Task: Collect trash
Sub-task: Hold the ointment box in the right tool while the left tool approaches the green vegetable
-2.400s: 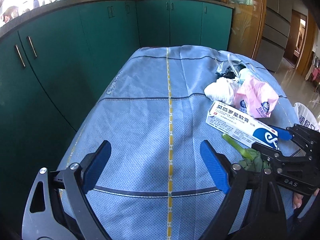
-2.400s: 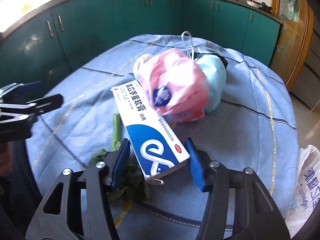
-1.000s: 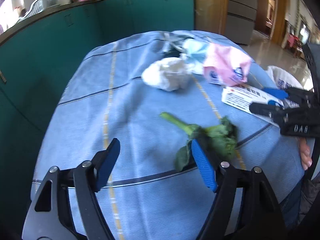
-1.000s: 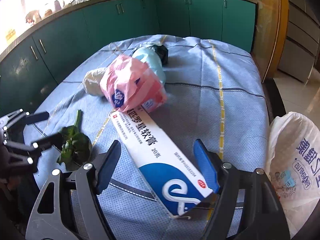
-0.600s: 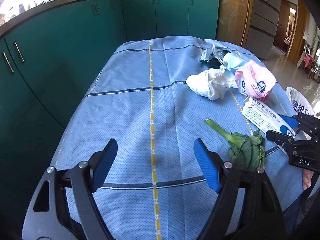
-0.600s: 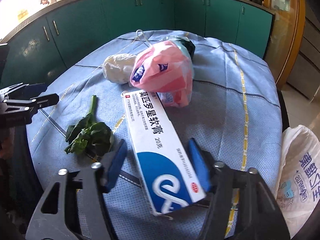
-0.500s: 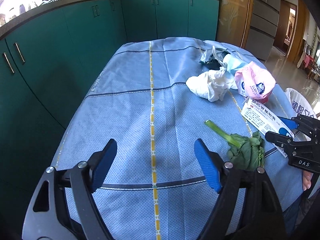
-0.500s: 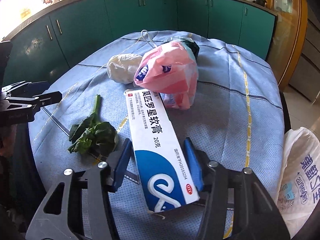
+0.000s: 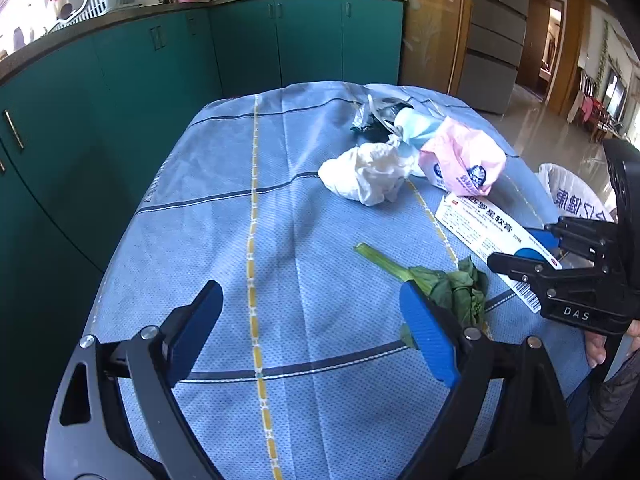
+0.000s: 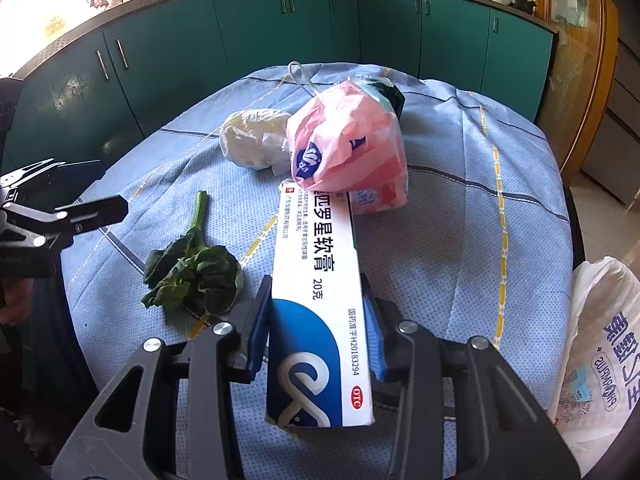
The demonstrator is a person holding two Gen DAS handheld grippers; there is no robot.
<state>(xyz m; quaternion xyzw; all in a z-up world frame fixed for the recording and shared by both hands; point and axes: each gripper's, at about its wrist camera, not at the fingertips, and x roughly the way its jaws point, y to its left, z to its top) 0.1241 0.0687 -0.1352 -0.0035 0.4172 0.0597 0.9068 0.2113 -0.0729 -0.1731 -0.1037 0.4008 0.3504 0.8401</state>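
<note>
A white and blue ointment box lies on the blue tablecloth; my right gripper is shut on its near end. The box also shows in the left wrist view, held by the right gripper. A wilted green leaf with a stalk lies left of the box, and in the left wrist view just beyond my right blue pad. My left gripper is open and empty over the cloth. A pink bag, a crumpled white tissue and a dark wrapper lie further back.
A white plastic bag with blue print hangs beyond the table's right edge. Green kitchen cabinets stand close behind and left of the table. A pale blue bundle sits behind the pink bag.
My right gripper has closed on the near end of the ointment box, which it only straddled before. My left gripper has swung slightly toward the leaf and stays open.
</note>
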